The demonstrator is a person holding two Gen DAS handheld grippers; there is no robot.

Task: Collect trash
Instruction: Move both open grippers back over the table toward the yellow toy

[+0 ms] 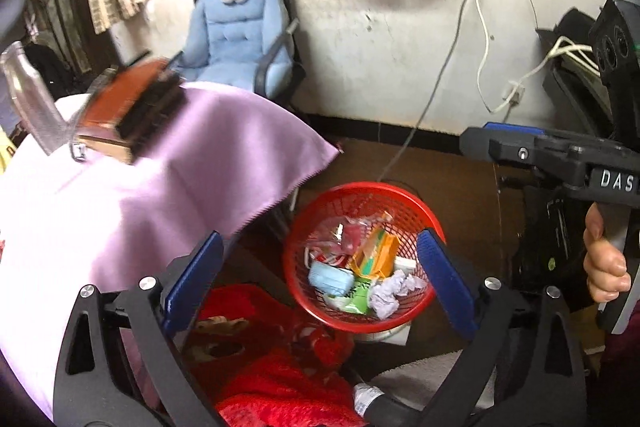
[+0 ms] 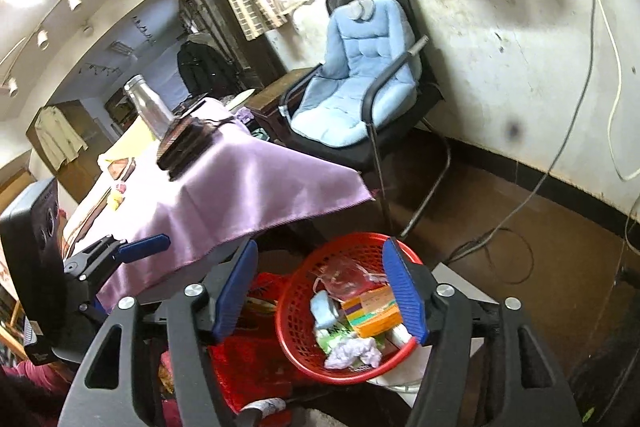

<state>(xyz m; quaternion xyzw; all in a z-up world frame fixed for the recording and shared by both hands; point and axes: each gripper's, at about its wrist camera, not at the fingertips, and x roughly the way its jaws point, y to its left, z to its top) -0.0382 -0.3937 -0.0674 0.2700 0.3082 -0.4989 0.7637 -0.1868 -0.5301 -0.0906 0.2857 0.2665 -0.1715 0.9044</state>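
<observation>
**user1:** Left wrist view: red plastic mesh basket (image 1: 362, 259) sits on the brown floor at about 5 o'clock from the lilac-cloth table (image 1: 160, 187). Inside: crumpled white paper ball (image 1: 390, 293), orange carton (image 1: 376, 251), light-blue face mask (image 1: 330, 277).

**user2:** And the grippers?

**user1:** Left gripper (image 1: 320, 279) is spread wide above the basket, nothing between its blue pads. Right gripper (image 2: 320, 291) hangs over it too, jaws released, empty; a hand (image 1: 604, 263) holds its handle at 3 o'clock.

**user2:** Background?

**user1:** Black chair with pale-blue cushion (image 2: 360, 87) at 12 o'clock, against the stained wall.
</observation>
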